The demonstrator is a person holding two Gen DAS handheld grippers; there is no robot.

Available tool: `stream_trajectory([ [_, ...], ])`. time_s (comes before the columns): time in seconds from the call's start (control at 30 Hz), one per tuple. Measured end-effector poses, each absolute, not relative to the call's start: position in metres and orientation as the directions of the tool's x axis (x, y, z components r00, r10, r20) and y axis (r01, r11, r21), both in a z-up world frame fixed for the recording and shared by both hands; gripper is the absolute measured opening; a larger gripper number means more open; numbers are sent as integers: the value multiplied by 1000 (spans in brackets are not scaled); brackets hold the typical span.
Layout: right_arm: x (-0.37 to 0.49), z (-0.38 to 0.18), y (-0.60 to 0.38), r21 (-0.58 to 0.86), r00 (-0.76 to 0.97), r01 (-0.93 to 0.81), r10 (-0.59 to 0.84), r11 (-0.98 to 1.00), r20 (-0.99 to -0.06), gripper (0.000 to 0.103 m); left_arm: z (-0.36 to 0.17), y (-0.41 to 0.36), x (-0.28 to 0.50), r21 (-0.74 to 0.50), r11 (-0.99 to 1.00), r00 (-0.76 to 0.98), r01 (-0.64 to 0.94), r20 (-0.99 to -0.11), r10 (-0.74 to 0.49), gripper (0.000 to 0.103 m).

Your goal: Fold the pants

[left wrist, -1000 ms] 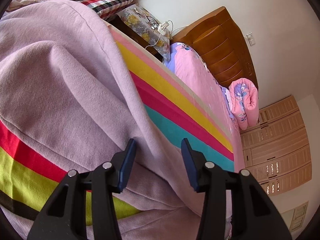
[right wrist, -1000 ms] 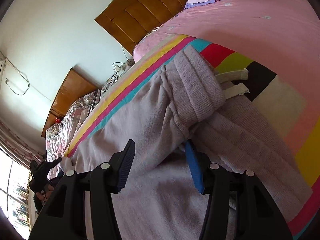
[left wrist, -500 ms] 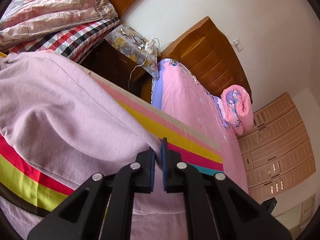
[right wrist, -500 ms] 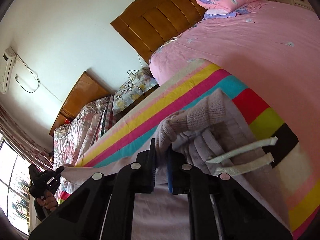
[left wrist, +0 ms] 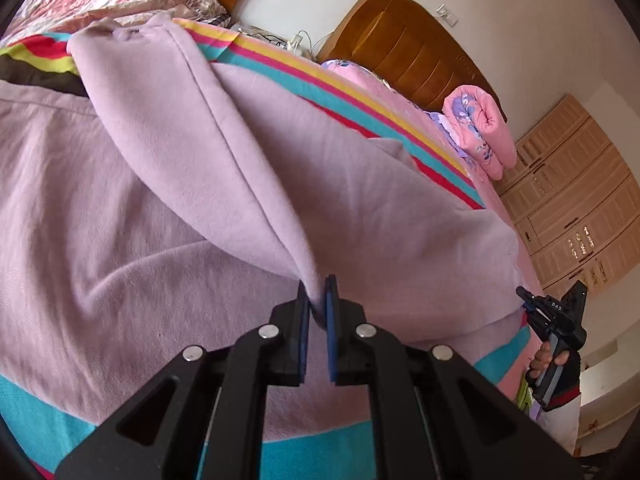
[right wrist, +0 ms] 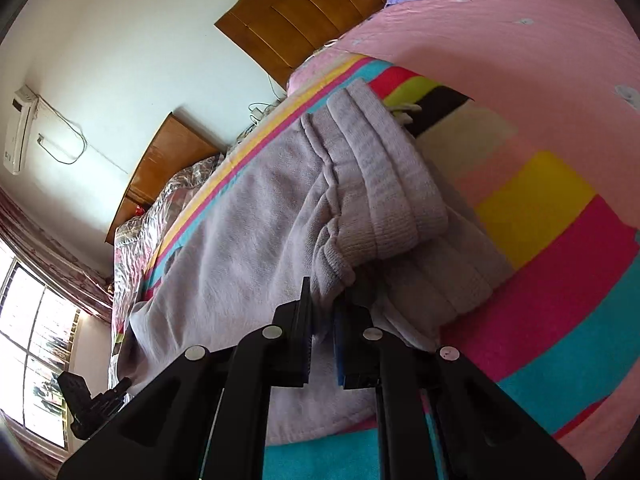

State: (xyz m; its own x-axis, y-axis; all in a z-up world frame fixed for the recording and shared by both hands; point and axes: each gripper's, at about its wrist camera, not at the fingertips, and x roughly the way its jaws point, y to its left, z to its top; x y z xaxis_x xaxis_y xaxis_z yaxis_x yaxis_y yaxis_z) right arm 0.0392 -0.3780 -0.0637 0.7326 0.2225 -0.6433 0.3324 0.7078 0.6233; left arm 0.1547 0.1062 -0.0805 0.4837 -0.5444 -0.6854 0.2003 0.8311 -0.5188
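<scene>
My left gripper has its jaws closed to a narrow gap on a pinch of lilac fabric, a lifted fold of one leg of the pants, which rises from the jaws toward 11 o'clock in the left wrist view and ends in a hem near the top left; my right gripper has its jaws likewise drawn nearly together on a bunch of the same garment at the ribbed waistband, which runs from the jaws toward 1 o'clock in the right wrist view; the pants lie on the striped blanket spread over the bed, with the body of the garment extending toward 9 o'clock from the right gripper and the white drawstring showing at the far end of the waistband, at about 12 o'clock; the other gripper is visible at 4 o'clock in the left wrist view and at 8 o'clock in the right wrist view, so the two grasp points are well apart, one at the leg end and one at the waist end; status, as I judge it: both grasps are made and the gripped layer is raised and laid partly across the layer beneath, which suggests the lengthwise fold, leg onto leg, is in progress but not set down; edges are not yet aligned, and the fabric shows loose ridges; remaining, in my estimate: lay and release this fold, smooth it, then fold the length across, hem toward waistband, to a compact stack.
</scene>
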Motion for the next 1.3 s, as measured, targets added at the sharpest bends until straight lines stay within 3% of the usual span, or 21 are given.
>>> stream_trajectory([
  [0.1, 38, -48, -376, 629, 757, 297, 225, 719, -614, 9, -67, 112, 161, -566, 799, 509, 204, -636, -580, 7],
  [0.27, 15, 3, -365, 626, 811, 196, 233, 755, -537, 9, -4, 124, 132, -527, 801, 609, 283, -547, -575, 7],
  [0.43, 0, -58, -374, 622, 724, 303, 250, 722, -643, 9, -50, 121, 117, -515, 824, 524, 236, -647, -554, 7],
  [0.53, 0, -76, -381, 663, 731, 312, 273, 681, -625, 9, -80, 116, 118, -491, 848, 499, 197, -695, -518, 7],
  [0.7, -6, -52, -373, 647, 753, 268, 263, 714, -603, 9, -56, 127, 105, -496, 842, 551, 212, -650, -523, 7],
  [0.8, -6, -68, -374, 623, 726, 306, 246, 720, -642, 9, -62, 121, 106, -486, 848, 531, 209, -672, -516, 8],
  [0.9, -12, -79, -378, 663, 746, 312, 257, 680, -615, 8, -87, 115, 111, -490, 854, 491, 177, -708, -508, 8],
  [1.13, -10, -55, -375, 616, 765, 300, 202, 728, -611, 8, -75, 113, 105, -493, 846, 525, 201, -675, -518, 9],
  [1.3, -13, -82, -384, 654, 753, 339, 222, 676, -619, 4, -76, 109, 104, -480, 849, 515, 220, -682, -519, 10],
])
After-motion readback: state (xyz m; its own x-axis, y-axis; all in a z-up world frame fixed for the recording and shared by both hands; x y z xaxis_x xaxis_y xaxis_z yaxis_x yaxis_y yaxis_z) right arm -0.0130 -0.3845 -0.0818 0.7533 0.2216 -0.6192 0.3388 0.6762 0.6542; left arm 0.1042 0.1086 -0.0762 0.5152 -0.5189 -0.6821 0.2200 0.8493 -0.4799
